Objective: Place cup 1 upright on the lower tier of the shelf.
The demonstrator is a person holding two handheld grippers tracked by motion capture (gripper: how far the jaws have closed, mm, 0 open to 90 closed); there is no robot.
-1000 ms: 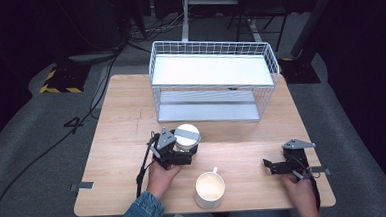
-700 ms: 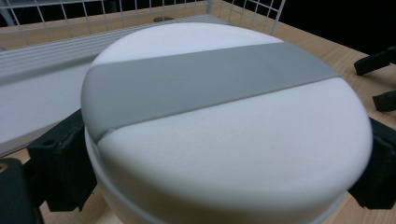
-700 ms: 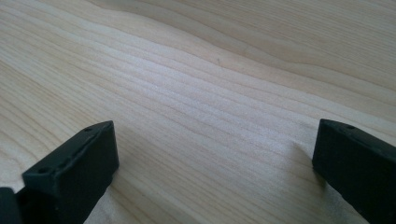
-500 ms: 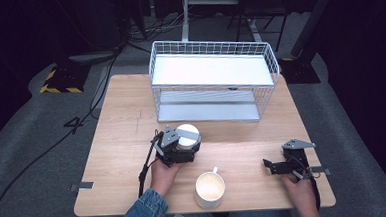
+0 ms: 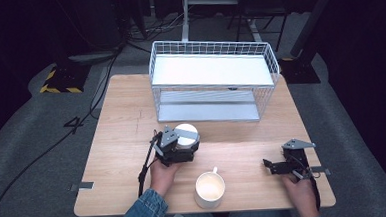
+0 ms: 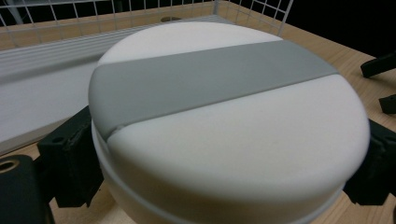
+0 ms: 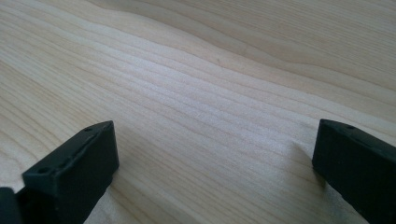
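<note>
A round white container (image 5: 186, 134) with a grey band across its lid (image 6: 210, 79) stands on the wooden table (image 5: 121, 122), in front of the wire rack. My left gripper (image 5: 186, 142) is shut on it. In the left gripper view the black jaws press on its sides, the left gripper (image 6: 224, 163) low on the body. My right gripper (image 5: 269, 167) rests near the table's right front corner and points left. It is open, with bare wood between the jaws of the right gripper (image 7: 210, 163).
A white mug (image 5: 209, 187) stands near the front edge, between the two hands. A white two-level wire rack (image 5: 212, 80) takes up the back of the table. A person's hands and a denim sleeve (image 5: 141, 214) come in from the bottom.
The left gripper with the container has edged very slightly forward. The right gripper and the mug have not moved.
</note>
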